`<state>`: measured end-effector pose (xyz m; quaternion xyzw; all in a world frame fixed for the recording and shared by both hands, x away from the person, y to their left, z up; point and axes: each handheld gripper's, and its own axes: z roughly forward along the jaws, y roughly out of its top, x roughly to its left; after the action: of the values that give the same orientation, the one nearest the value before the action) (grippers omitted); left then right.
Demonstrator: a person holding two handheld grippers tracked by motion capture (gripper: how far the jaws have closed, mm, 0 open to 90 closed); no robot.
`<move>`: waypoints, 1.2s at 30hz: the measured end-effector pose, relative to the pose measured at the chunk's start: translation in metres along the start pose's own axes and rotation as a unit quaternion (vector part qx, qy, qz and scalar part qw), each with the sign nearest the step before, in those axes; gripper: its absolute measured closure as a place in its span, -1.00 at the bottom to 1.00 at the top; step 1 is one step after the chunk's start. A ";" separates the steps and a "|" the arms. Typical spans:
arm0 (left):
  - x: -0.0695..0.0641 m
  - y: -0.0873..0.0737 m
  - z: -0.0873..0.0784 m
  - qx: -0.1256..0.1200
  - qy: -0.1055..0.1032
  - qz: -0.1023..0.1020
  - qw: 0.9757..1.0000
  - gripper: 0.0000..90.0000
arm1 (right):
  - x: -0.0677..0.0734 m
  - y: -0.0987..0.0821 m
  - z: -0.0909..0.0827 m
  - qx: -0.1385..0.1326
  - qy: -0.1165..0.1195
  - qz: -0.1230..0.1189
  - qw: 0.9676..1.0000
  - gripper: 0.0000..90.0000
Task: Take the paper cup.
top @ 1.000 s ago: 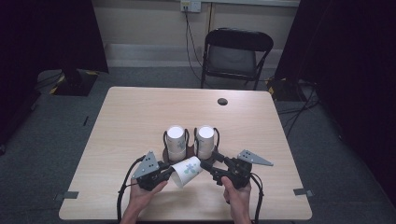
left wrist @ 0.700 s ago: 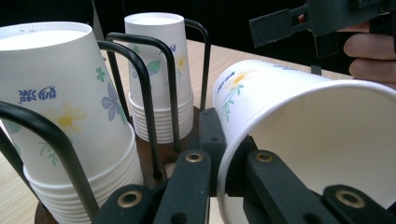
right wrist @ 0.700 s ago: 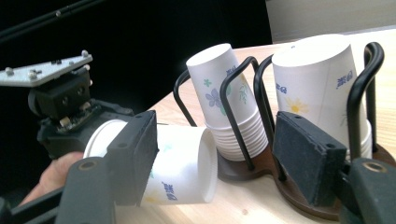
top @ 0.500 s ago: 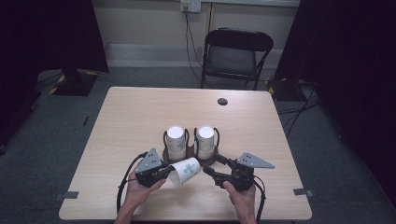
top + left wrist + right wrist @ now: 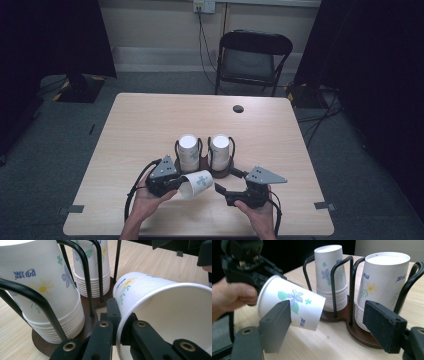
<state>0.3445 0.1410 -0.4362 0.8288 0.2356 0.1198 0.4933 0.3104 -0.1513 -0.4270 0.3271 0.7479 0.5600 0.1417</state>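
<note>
A flowered white paper cup [image 5: 197,184] lies on its side above the table, its mouth toward my left gripper [image 5: 179,184]. That gripper is shut on the cup's rim [image 5: 160,302], one jaw inside the mouth and one outside. My right gripper [image 5: 220,190] sits just right of the cup's base. Its jaws have just been opening and now stand wide apart [image 5: 329,322]; the cup [image 5: 292,305] lies beyond its left jaw with no pad pressing it. Behind them a brown wire cup holder [image 5: 220,172] carries two upside-down stacks [image 5: 189,150] [image 5: 220,149].
The wooden table [image 5: 140,125] has a small dark disc [image 5: 238,108] near its far edge. A black folding chair [image 5: 250,60] stands beyond it. The holder's black wire loops [image 5: 85,270] rise close to the held cup.
My right gripper's jaws have spread and come off the cup's base. The cup stays in the left gripper, which shifted slightly.
</note>
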 end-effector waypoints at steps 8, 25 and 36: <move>0.003 0.006 0.001 0.026 -0.024 -0.014 0.999 0.99 | 0.011 -0.001 0.000 0.005 0.015 -0.063 0.998 -0.54; 0.000 0.016 0.015 0.095 -0.048 -0.033 0.994 0.99 | 0.033 -0.004 0.016 0.041 0.041 -0.154 0.986 -0.60; -0.003 0.023 0.021 0.120 -0.049 -0.048 0.990 0.98 | 0.042 -0.005 0.024 0.058 0.038 -0.204 0.977 -0.61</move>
<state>0.3577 0.1144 -0.4260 0.8746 0.2636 0.0255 0.4061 0.2912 -0.1067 -0.4336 0.1545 0.8348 0.4869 0.2052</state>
